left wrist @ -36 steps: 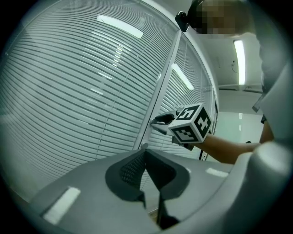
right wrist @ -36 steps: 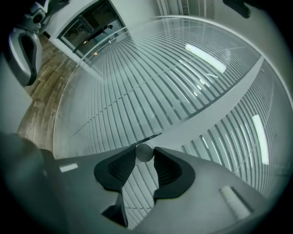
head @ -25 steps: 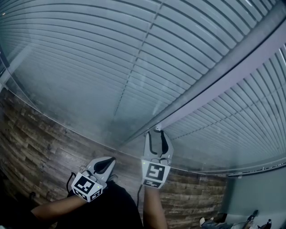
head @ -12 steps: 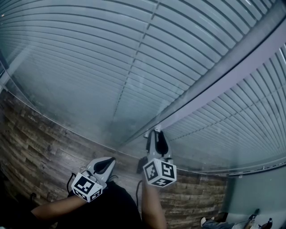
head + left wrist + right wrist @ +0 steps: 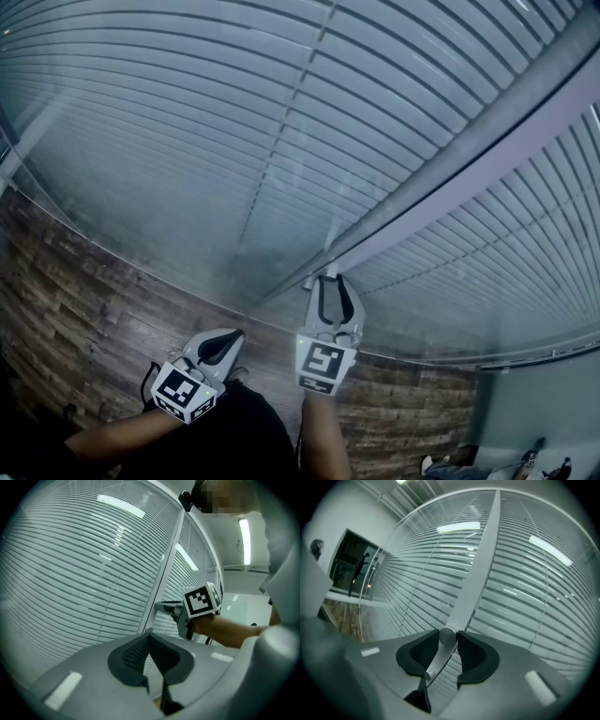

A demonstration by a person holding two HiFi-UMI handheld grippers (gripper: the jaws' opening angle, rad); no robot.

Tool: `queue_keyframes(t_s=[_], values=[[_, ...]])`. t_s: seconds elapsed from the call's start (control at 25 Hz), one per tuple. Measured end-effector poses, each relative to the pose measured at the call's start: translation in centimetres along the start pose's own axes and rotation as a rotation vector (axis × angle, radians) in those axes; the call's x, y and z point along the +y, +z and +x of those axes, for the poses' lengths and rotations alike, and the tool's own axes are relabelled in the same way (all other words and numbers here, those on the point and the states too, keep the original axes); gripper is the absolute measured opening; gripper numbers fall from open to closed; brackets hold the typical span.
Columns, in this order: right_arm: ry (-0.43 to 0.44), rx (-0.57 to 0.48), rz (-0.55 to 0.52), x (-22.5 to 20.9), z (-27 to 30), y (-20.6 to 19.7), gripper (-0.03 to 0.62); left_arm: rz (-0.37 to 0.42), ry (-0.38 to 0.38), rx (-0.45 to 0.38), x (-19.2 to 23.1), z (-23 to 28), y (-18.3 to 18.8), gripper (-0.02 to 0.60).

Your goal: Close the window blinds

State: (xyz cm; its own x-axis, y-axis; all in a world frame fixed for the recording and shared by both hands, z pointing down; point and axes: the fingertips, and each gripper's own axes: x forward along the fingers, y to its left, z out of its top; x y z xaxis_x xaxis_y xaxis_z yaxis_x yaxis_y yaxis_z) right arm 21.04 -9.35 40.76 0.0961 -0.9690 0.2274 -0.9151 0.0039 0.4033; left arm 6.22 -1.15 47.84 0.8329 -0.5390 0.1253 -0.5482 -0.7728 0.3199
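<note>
Grey knob (image 5: 447, 636) seemingly within right gripper (image 5: 331, 276)

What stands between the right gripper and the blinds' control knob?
Nothing visible does. The right gripper has just been closing its jaws, and the control knob already sits between them with both pads pressing on it.

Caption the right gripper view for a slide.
Right gripper, jaws just closed further, clamps the round knob on the window frame.

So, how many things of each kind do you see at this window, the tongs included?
Tongs: 2, left tongs and right tongs, whose jaws have just been closing on the knob
Blind panels: 2
Frame posts: 1
Knobs: 1
Total: 6
</note>
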Motion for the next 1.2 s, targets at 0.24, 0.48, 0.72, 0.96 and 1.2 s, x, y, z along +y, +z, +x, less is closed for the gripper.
queue_keyframes(t_s=[0.24, 0.48, 0.72, 0.96, 1.2], values=[[0.043, -0.042, 0.131, -0.1, 0.0, 0.0, 0.137, 0.013, -0.001, -0.002, -0.1, 0.1, 0.1, 0.000], [0.049, -0.100, 0.263, -0.4, -0.8, 0.0, 0.130, 0.015, -0.006, -0.013, -0.4, 0.0, 0.5, 0.000], [0.032, -0.130, 0.312, -1.1, -1.7, -0.1, 0.116, 0.019, -0.005, -0.020, -0.5, 0.3, 0.7, 0.000], [0.000, -0.175, 0.337, -1.1, -3.2, -0.8, 0.002, 0.035, -0.009, -0.038, -0.9, 0.6, 0.6, 0.000], [0.011, -0.189, 0.338, 0.5, -4.9, -0.5, 0.001, 0.084, -0.021, -0.075, -1.6, 0.7, 1.6, 0.000]])
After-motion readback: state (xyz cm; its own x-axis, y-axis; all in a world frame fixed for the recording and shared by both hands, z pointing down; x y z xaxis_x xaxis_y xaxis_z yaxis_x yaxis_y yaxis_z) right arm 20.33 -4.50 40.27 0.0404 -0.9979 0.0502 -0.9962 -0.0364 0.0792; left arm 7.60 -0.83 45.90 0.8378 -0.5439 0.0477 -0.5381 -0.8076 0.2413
